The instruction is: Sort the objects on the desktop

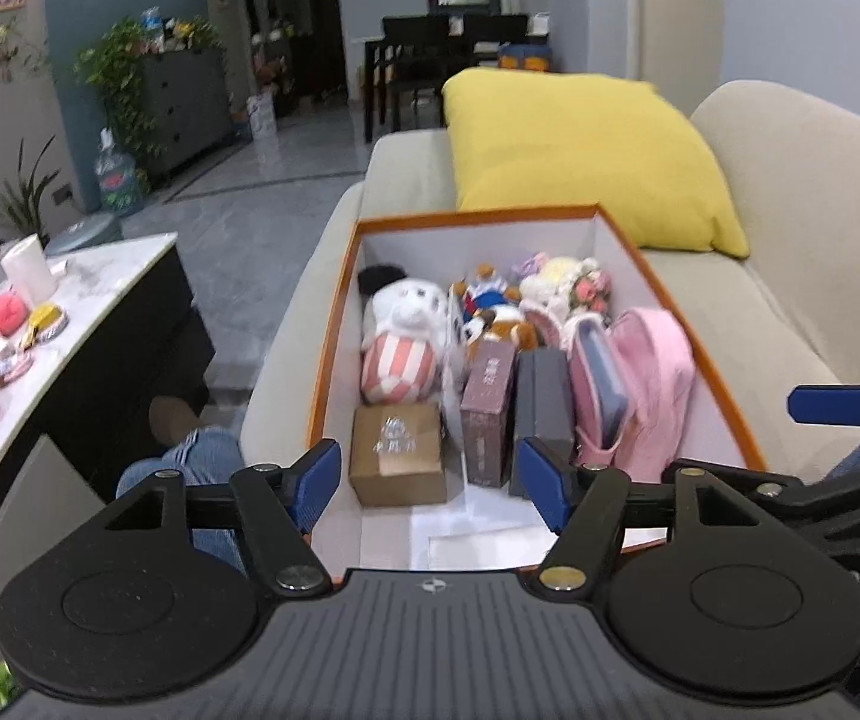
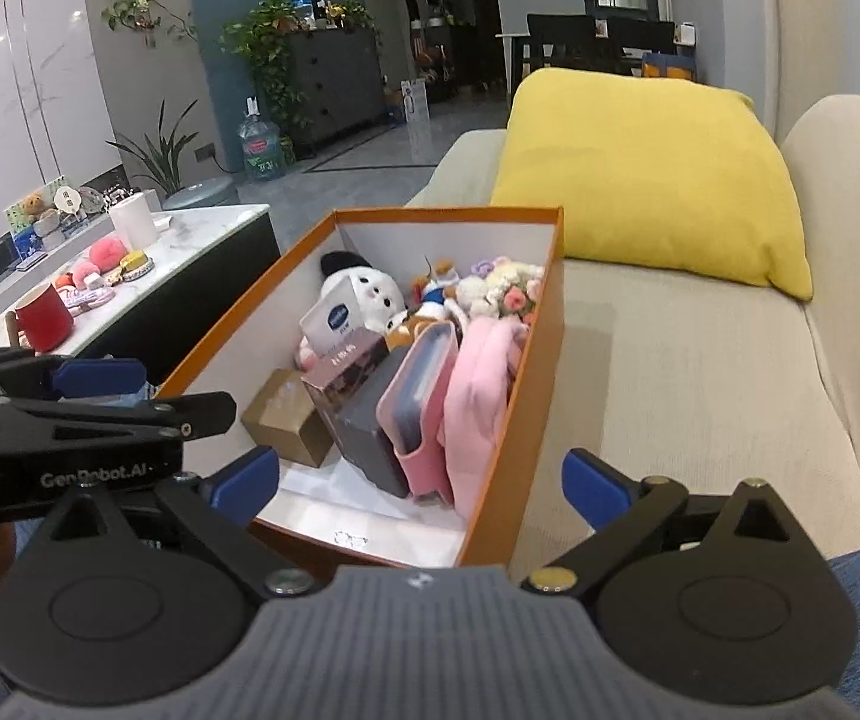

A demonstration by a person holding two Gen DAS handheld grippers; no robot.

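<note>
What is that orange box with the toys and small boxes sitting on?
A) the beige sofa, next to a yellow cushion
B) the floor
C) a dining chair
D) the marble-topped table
A: the orange box rests on the seat of the beige sofa, with the yellow cushion just behind it; the marble-topped table stands apart to the left, holding a red mug.
</note>
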